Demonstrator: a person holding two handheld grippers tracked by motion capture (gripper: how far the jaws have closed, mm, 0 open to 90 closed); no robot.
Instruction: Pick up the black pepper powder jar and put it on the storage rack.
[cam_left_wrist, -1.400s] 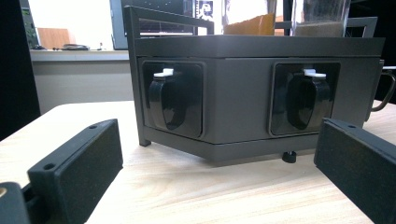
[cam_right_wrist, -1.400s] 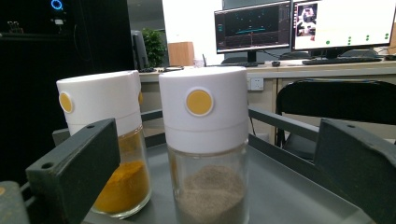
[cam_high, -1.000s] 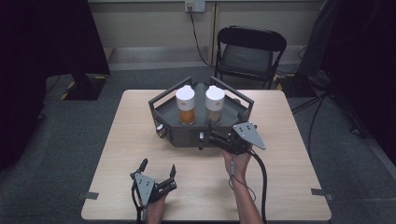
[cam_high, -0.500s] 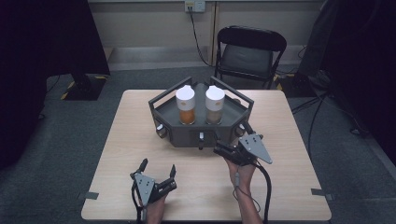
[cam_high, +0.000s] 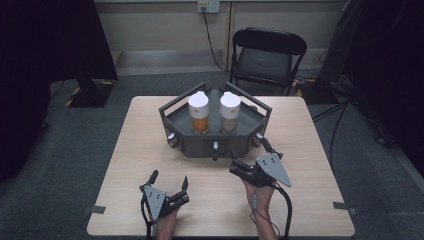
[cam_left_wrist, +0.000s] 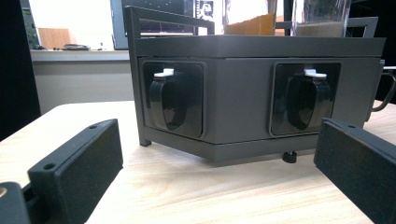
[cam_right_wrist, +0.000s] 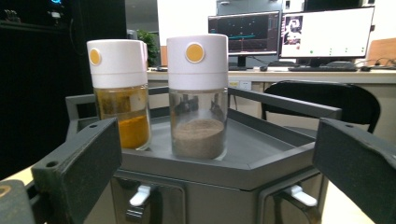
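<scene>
A dark grey six-sided stand (cam_high: 212, 145) sits at the middle back of the wooden table (cam_high: 310, 145). On its tray stand two clear jars with white lids: one with orange powder (cam_high: 199, 114) (cam_right_wrist: 120, 93), one with brown powder (cam_high: 230, 113) (cam_right_wrist: 198, 95). Two black knobs with white tabs (cam_left_wrist: 167, 99) (cam_left_wrist: 310, 97) sit in the stand's front faces. My left gripper (cam_high: 170, 178) (cam_left_wrist: 217, 177) rests open low on the table, facing the stand's front. My right gripper (cam_high: 249, 156) (cam_right_wrist: 219, 177) is held open near the stand's front right, level with the tray, nothing between its jaws.
A black folding chair (cam_high: 267, 55) stands behind the table. Cables run over the floor at the right (cam_high: 345, 110). Monitors on a desk (cam_right_wrist: 289, 32) show far behind the jars. Bare tabletop lies to the left and right of the stand.
My right gripper has drawn back from the stand's front toward the table's near edge and slightly right. The left gripper and the jars have not moved.
</scene>
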